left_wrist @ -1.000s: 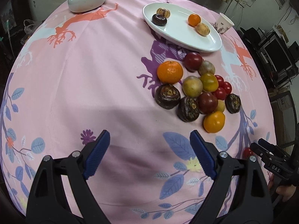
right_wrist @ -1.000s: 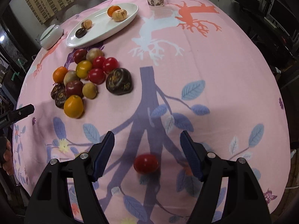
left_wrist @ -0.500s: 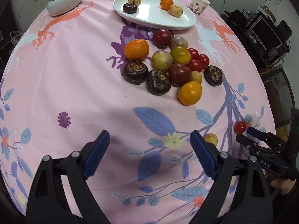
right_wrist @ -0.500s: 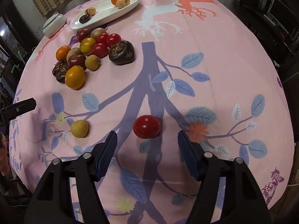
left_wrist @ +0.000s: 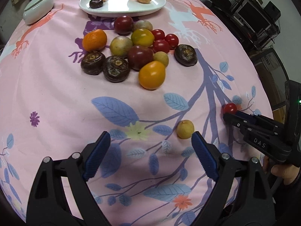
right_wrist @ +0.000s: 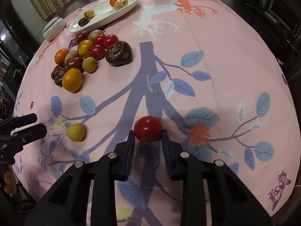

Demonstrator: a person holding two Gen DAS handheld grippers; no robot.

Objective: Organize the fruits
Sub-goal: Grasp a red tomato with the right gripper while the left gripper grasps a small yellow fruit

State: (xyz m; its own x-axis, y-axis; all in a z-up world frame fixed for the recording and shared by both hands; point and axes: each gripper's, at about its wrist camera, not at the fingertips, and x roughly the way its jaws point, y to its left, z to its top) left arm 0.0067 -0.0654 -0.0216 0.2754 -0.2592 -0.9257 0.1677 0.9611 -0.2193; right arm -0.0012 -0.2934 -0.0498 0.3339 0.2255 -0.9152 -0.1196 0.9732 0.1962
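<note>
Left wrist view: the left gripper [left_wrist: 148, 146] tilts steeply down over the pink tabletop [left_wrist: 56, 94], jaws spread wide and empty; a small yellow fruit [left_wrist: 185, 129] lies just beyond its right jaw.

Right wrist view: the right gripper [right_wrist: 148, 138] also points steeply down; its jaws have just been closing and now clench a red tomato [right_wrist: 148, 128] resting on the tabletop.
</note>
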